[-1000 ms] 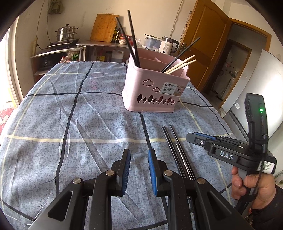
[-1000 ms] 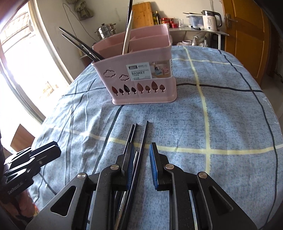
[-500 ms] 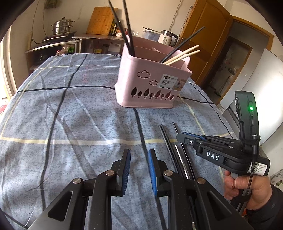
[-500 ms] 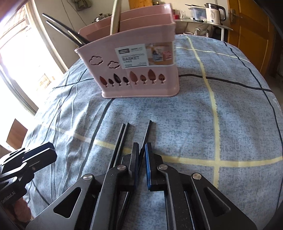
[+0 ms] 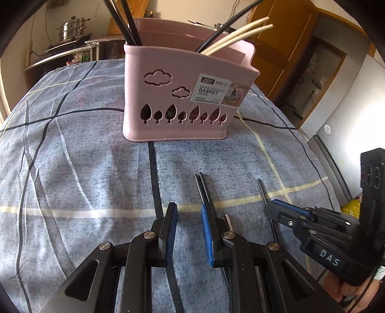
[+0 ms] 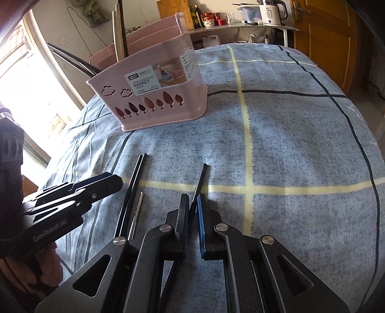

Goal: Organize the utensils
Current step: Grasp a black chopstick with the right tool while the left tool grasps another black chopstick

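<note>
Pink basket: a pink plastic chopstick basket [image 5: 185, 96] with cloud and tree cut-outs stands upright on the worktop, well beyond both tools.
Basket label: a white sticker [image 5: 214, 90] reads "DIVIDED CHOPSTICKS BASKET" with "0129" beneath; the small brand box above it is too fine to read.
Basket contents: black chopsticks [image 5: 125, 21] lean out of the left end, pale wooden chopsticks [image 5: 243, 32] and one more black stick out of the right end.
Worktop: a blue-grey cloth [image 6: 288, 144] crossed by cream and black lines covers it.
Right tool: the right tool [image 6: 192, 207] has its blue-lined jaws pressed together on a single black chopstick [image 6: 201, 178], whose far end points toward the basket.
Loose utensils: a pair of black chopsticks [image 6: 134, 183] lies side by side on the cloth just left of the right tool, with a thin metal stick [image 6: 137, 207] beside them.
Left tool: the left tool [image 5: 189, 226] has its jaws slightly spread with only cloth between them; the black pair runs along the outer side of its right jaw.
Tool lettering: white letters "DAS" [image 5: 329, 257] show on the right tool's body in the left wrist view; the embossed word on the left tool's body in the right wrist view is blurred.
Hand: a hand [image 5: 353, 295] grips the right tool's handle.
</note>
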Available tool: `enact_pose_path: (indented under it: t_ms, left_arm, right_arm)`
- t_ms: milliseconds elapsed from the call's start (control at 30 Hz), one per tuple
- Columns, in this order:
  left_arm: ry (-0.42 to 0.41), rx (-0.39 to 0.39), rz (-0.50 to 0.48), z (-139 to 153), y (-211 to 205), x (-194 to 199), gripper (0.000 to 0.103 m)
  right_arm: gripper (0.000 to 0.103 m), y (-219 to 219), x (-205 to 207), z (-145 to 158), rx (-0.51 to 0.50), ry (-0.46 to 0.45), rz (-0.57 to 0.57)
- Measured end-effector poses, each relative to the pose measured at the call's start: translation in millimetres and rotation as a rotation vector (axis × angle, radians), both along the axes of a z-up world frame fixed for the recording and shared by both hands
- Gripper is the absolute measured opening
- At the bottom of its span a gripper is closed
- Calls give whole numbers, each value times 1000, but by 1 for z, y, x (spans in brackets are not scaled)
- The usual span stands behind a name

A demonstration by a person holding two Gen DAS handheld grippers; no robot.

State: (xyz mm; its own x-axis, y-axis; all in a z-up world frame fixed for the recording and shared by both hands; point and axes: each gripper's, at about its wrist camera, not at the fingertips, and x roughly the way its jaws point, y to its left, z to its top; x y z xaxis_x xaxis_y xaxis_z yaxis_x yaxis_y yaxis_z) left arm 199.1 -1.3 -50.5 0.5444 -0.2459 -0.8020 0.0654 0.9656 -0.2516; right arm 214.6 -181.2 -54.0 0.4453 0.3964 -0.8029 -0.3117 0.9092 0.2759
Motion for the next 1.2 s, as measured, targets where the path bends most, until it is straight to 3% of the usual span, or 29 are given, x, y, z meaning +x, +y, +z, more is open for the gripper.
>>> enact_pose_path:
  t_ms: [300, 767, 867, 967, 1200]
  left_arm:
    - [-13, 66, -5, -1, -15, 6, 29]
    - [-46, 145, 12, -4, -22, -4, 31]
    - [-52, 218, -5, -5, -27, -9, 21]
    - [-47, 227, -19, -4, -24, -15, 12]
    - [-20, 244, -41, -3, 6, -21, 6]
  right_arm:
    - [7, -4, 0, -1, 19, -1, -6]
    - [7, -16, -5, -2, 33, -3, -27]
    - [7, -16, -7, -1, 28, -5, -27]
    - [7, -17, -8, -1, 24, -4, -27]
    - [7, -18, -11, 0, 5, 0, -18]
